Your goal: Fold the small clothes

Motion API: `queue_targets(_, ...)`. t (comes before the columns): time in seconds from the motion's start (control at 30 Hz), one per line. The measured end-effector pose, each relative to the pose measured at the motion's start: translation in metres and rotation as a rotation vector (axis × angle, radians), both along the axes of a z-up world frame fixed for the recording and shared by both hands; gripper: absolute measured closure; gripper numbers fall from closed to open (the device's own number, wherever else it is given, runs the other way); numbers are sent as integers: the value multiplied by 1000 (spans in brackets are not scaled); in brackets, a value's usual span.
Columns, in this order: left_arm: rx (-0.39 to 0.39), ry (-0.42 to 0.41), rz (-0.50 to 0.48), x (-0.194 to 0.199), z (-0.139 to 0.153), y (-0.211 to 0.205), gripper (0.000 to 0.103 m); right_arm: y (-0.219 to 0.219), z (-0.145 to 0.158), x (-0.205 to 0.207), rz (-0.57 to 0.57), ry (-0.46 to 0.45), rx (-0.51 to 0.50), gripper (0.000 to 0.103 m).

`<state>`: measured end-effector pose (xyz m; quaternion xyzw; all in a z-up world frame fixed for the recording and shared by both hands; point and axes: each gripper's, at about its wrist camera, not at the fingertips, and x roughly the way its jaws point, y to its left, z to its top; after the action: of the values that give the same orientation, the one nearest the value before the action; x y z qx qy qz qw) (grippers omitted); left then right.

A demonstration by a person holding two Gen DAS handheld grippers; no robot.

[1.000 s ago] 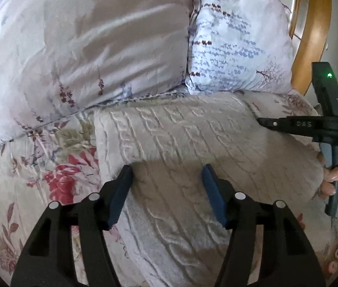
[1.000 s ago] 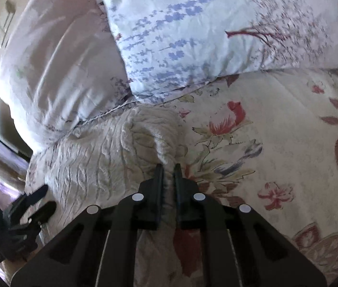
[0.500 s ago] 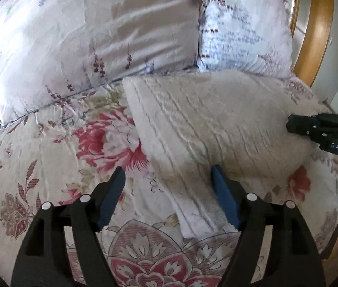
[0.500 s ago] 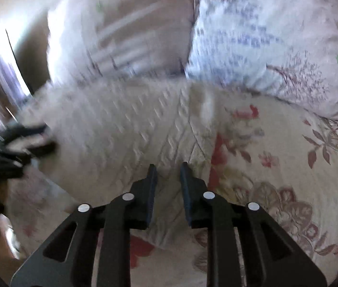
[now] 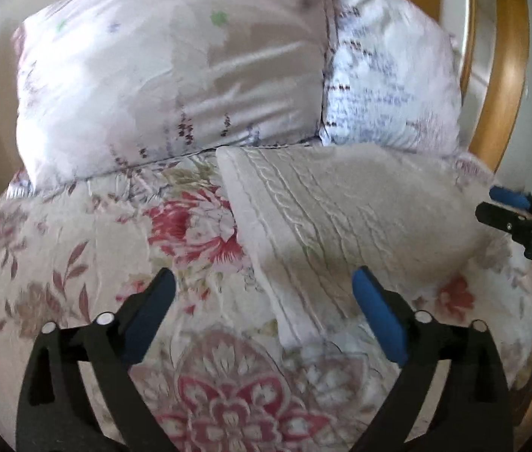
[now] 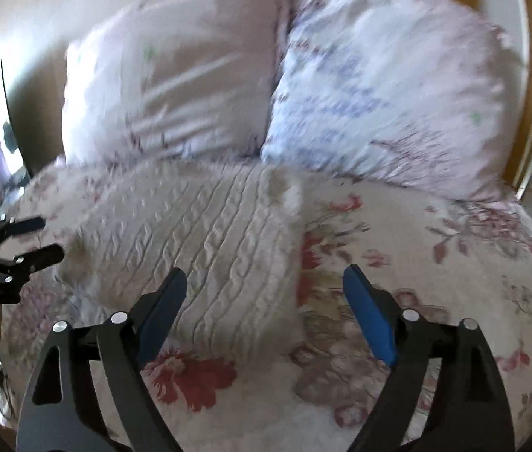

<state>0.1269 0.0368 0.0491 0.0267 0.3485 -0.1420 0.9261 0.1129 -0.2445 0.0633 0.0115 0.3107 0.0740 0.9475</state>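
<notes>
A cream cable-knit sweater (image 5: pixel 326 211) lies folded into a rectangle on the floral bedspread (image 5: pixel 89 263), just in front of the pillows; it also shows in the right wrist view (image 6: pixel 198 233). My left gripper (image 5: pixel 264 293) is open and empty, held above the sweater's near left corner. My right gripper (image 6: pixel 264 290) is open and empty, above the sweater's near right edge. Each gripper shows in the other's view: the right gripper (image 5: pixel 506 209) at the far right, the left gripper (image 6: pixel 45 237) at the far left.
Two pillows lean at the head of the bed: a pale pink one (image 5: pixel 175 75) on the left and a white one with blue print (image 5: pixel 386 86) on the right. A curved wooden headboard (image 5: pixel 506 60) stands behind them. The bed's edges fall off at both sides.
My right gripper has let go of the sweater and opened wide. Both grippers have pulled back and up from the sweater, which now lies flat and folded.
</notes>
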Motion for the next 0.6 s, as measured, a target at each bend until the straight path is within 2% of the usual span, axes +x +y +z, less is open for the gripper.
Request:
queue_targets(0.1, -54, 18, 32, -11, -2, 6, 2, -14, 4, -13, -55, -10, 57, 10)
queue_targets(0.23, -79, 50, 40, -22, -9, 1, 2, -13, 4, -26, -128, -29, 15, 2)
queue_targets(0.43, -23, 96, 73, -30, -21, -16, 2, 9, -6, -39, -122, -26, -38, 1)
queue_targets(0.6, 23, 133, 89, -30, -32, -26, 2, 24, -22, -35, -71, 50, 10, 1)
